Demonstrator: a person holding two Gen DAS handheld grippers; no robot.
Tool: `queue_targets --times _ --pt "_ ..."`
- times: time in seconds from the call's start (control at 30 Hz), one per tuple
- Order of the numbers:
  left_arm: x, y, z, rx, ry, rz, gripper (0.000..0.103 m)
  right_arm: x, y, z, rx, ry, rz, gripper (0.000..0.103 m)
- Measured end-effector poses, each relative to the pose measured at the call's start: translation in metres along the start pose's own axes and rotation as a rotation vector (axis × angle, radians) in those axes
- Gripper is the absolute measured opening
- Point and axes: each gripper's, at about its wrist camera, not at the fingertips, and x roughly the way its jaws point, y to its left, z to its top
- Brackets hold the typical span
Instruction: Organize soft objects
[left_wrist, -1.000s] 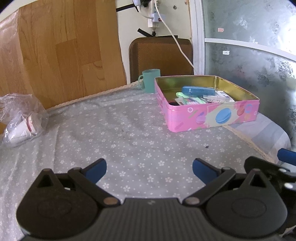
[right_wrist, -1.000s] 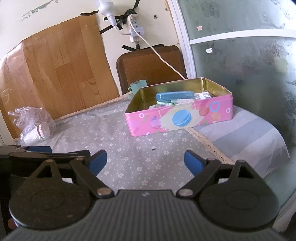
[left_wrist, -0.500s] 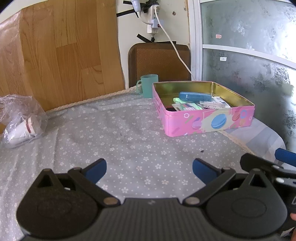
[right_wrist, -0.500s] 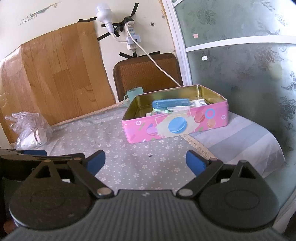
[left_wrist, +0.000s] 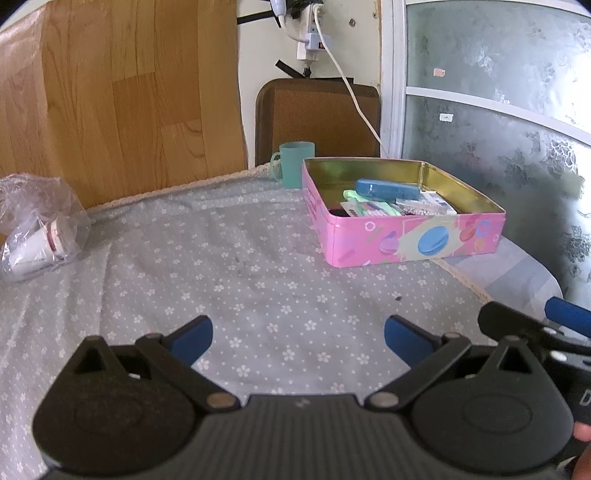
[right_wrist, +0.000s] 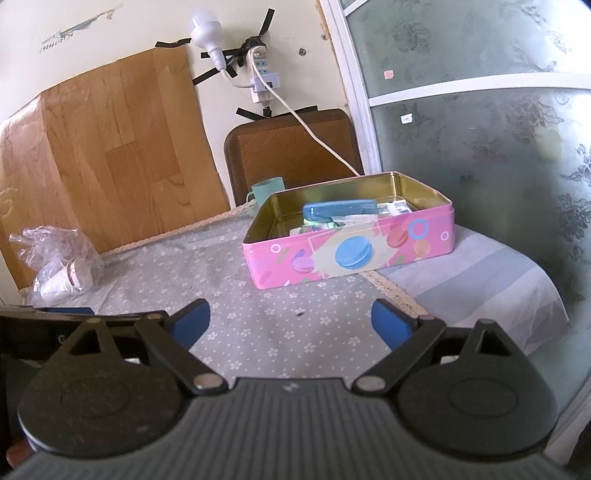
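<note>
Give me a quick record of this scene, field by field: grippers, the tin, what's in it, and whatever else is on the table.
left gripper: open, empty, above the tablecloth
right gripper: open, empty
tin: pink, lid off, at the table's right side
in tin: blue case on top of small packets
cup: teal, behind the tin
plastic bag: clear, at far left, with small containers inside
tablecloth: grey, flowered

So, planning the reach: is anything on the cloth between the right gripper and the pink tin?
Nothing visible: only bare flowered tablecloth lies between the open right gripper and the pink macaron-print tin.
</note>
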Motion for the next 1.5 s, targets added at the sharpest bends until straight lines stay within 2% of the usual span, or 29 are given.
queue_targets --times 0.47,1.5 --pt "0.009 0.008 -0.001 -0.051 0.062 -0.034 0.103 0.001 -0.001 0.0 0.009 0.0 -0.009 0.096" --pt "0.015 0.015 -0.005 -0.077 0.1 -0.048 0.103 0.005 0.002 -0.005 0.011 0.023 -0.019 0.096"
